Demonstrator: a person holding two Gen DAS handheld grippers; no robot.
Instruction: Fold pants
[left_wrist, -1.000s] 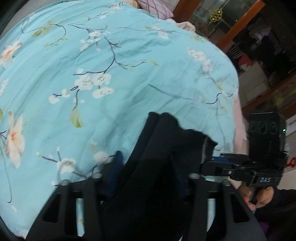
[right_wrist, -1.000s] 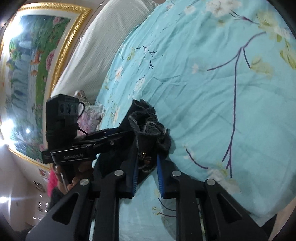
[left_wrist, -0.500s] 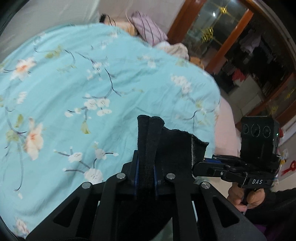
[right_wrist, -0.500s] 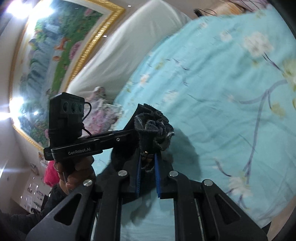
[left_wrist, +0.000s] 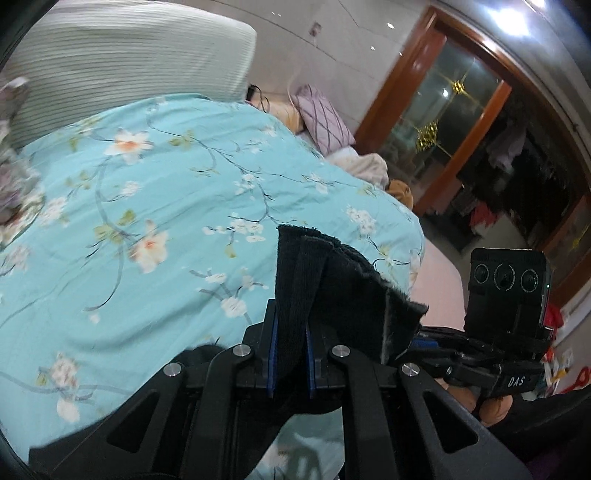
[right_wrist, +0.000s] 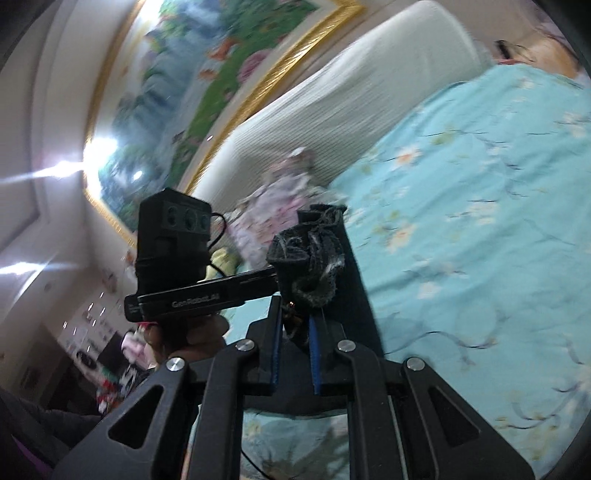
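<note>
Pants (left_wrist: 332, 295), black, pinched at two spots & lifted clear of the bed, w/ both grippers gripping cloth. Left gripper (left_wrist: 290, 332) is clenched on a thick ribbed band of the pants that stands up between its blue pads; more dark cloth spills toward 3 o'clock, ending in a frayed, fuzzy grey edge. Right gripper (right_wrist: 295, 332) is likewise clamped on the pants (right_wrist: 314, 266), here a bunched, rumpled wad w/ a worn grey hem; a flat dark panel of fabric hangs at 1 o'clock from it. In each view the other gripper shows close by, held by a hand: at 4 o'clock in the left view, at 9 o'clock in the right.

Doing this step well, in my view: keep both clamps tight, hold the two gripped points level & pull them apart so the cloth hangs straight, then lay it flat on the bedspread (left_wrist: 147, 206) before creasing. Uneven height would likely leave a skewed fold.

Bedspread is turquoise cotton-like sheet, lightly wrinkled, printed w/ white blossoms & thin branches. Headboard (right_wrist: 351, 103) at 12 o'clock looks padded, pale, ribbed.
</note>
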